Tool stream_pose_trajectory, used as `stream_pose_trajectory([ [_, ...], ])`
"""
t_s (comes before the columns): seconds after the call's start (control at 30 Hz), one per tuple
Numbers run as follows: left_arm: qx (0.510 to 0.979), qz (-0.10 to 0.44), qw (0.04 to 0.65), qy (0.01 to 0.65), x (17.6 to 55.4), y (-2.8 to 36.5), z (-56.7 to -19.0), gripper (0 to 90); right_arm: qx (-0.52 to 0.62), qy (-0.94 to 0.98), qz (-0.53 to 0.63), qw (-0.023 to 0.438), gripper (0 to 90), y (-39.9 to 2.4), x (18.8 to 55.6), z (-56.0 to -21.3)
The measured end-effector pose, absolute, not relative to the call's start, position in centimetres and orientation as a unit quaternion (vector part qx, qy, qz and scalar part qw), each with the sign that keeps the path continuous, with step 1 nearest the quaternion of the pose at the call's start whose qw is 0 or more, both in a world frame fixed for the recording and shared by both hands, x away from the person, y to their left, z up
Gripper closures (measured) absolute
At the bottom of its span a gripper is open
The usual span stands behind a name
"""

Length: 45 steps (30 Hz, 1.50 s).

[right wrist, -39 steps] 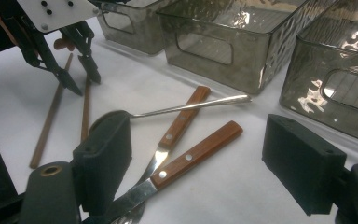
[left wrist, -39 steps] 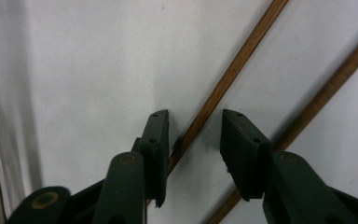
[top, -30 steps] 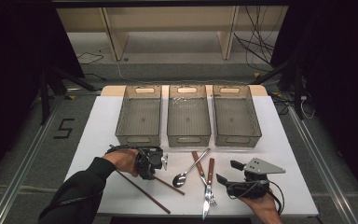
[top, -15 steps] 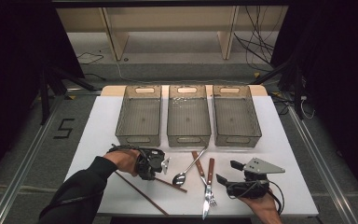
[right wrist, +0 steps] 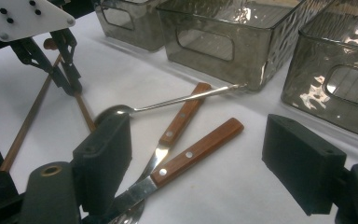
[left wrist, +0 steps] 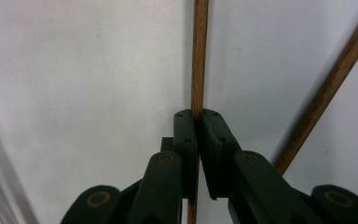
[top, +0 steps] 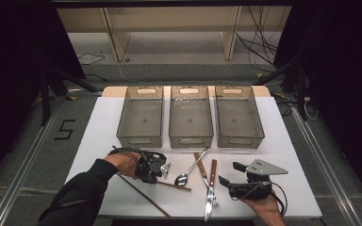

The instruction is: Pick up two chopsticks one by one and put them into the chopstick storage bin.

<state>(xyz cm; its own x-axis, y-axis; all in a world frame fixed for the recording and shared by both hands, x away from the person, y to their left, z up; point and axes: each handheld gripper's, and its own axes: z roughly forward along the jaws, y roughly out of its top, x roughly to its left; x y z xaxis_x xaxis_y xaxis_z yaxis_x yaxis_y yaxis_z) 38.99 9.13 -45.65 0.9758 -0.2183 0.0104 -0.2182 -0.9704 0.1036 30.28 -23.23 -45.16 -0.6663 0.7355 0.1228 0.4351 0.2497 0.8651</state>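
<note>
- Thin brown wooden chopstick, straight and plain, lying on the white surface at near left.
- Left gripper jaws just closed, now clamped on that chopstick.
- Second chopstick slanting just beside, apart from it.
- Right gripper jaws spread wide, holding nothing, over knife and fork.
- High view: three grey bins along the far side.
- Right gripper view: spoon handle tip reaching the middle bin.
</note>
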Motion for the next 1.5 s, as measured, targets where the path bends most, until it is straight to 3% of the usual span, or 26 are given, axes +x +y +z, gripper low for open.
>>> stream_pose_trajectory([
  [0.5,0.99,0.015,0.07,-0.12,38.6,9.0,-43.8,84.9,0.379,0.774,0.483,0.155,24.6,-23.2,30.3,-45.2],
  [0.83,0.99,0.05,0.116,-0.068,39.1,10.1,-41.3,84.9,0.38,0.773,0.484,0.157,24.6,-23.3,30.3,-45.1],
  [1.13,0.974,0.096,0.188,0.078,41.2,12.2,-38.3,84.8,0.38,0.772,0.484,0.158,24.6,-23.4,30.3,-45.1],
  [1.4,0.929,0.122,0.259,0.233,44.2,14.5,-36.0,84.9,0.38,0.771,0.485,0.159,24.6,-23.4,30.3,-45.1],
  [1.5,0.917,0.143,0.259,0.269,45.6,15.5,-35.0,84.9,0.38,0.771,0.486,0.159,24.6,-23.4,30.3,-45.1],
])
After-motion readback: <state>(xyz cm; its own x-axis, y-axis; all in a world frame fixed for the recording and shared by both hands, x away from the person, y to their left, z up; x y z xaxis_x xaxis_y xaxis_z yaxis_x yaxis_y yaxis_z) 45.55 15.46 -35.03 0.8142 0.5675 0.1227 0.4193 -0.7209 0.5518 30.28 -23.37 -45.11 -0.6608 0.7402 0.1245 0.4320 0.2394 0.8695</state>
